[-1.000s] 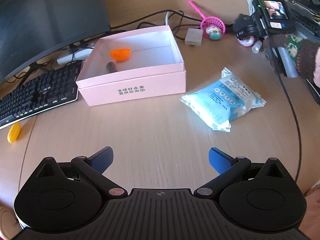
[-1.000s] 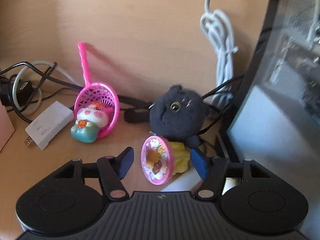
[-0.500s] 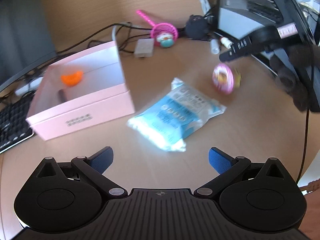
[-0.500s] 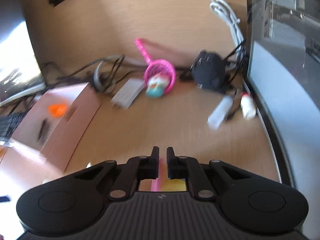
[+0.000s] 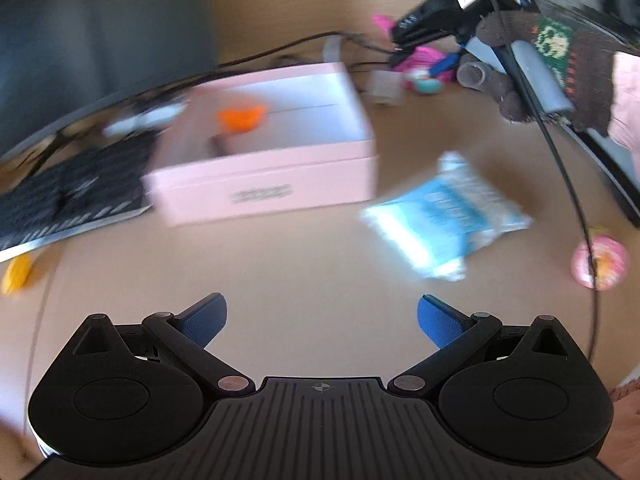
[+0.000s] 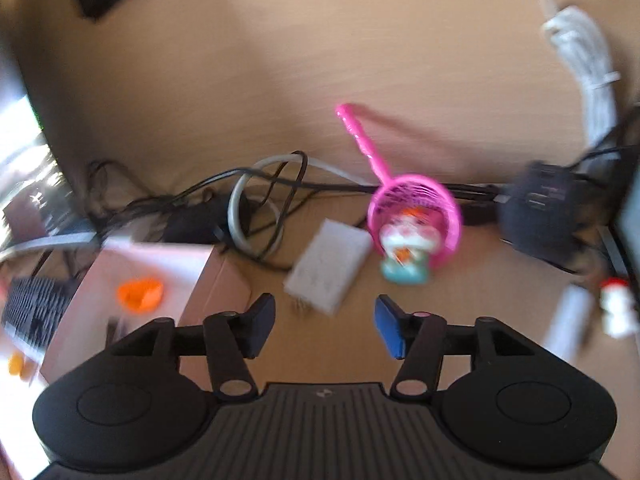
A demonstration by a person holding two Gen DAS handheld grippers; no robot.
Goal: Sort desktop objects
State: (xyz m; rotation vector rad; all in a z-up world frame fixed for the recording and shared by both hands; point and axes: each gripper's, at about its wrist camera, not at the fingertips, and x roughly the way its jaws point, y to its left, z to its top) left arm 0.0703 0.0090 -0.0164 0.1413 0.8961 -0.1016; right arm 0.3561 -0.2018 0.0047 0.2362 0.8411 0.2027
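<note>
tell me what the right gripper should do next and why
Probably ease the right gripper down onto the white power adapter: its jaws are opening with nothing between them, the adapter lies just ahead, and the pink box is close beside it.

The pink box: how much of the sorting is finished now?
Done: the pink box holds an orange toy. In hand: nothing; the right gripper jaws are opening, empty. Left: the blue packet, the round pink toy, the pink net and the yellow toy lie outside.
</note>
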